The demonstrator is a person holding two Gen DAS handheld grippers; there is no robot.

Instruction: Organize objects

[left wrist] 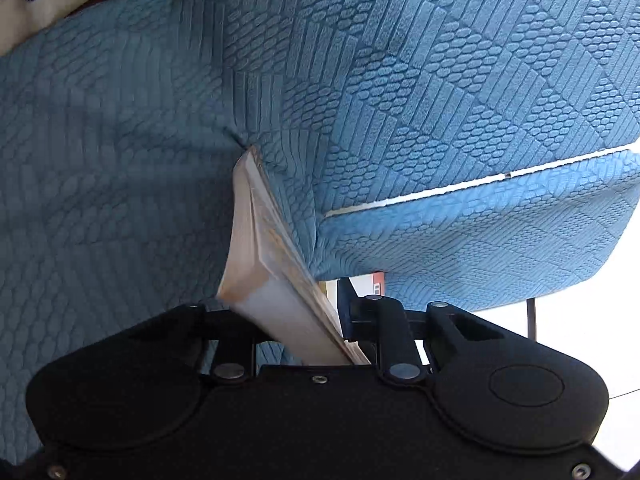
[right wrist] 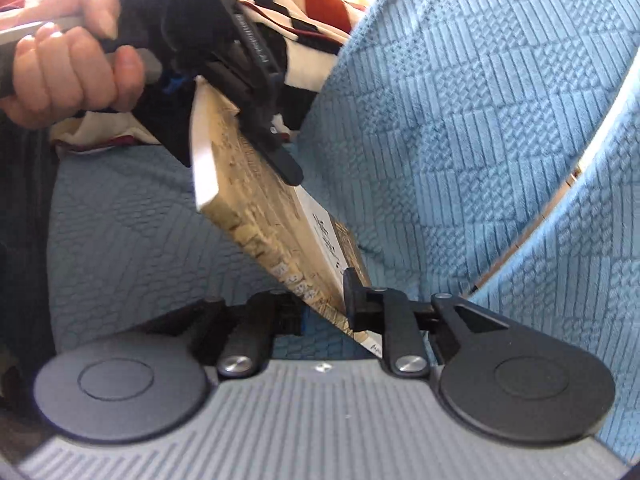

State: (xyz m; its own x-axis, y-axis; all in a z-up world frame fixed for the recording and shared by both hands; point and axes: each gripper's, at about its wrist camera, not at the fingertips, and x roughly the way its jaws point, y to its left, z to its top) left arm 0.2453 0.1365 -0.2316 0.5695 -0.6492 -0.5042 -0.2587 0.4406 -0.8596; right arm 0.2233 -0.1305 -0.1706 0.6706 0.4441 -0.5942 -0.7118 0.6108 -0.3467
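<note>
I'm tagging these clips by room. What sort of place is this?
Probably a living room or other home sitting area. A sofa under a blue quilted cover fills both views, a patterned blanket lies behind, and both grippers hold a book over the seat.

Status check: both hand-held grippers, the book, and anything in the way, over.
Left hand-held gripper shut on book. Right hand-held gripper shut on its near edge. Book tilted, on edge against blue sofa cushion. Nothing in the way.

a blue textured sofa cover (left wrist: 440, 80) filled the view; a striped red, white and black blanket (right wrist: 316, 16) lay behind.
</note>
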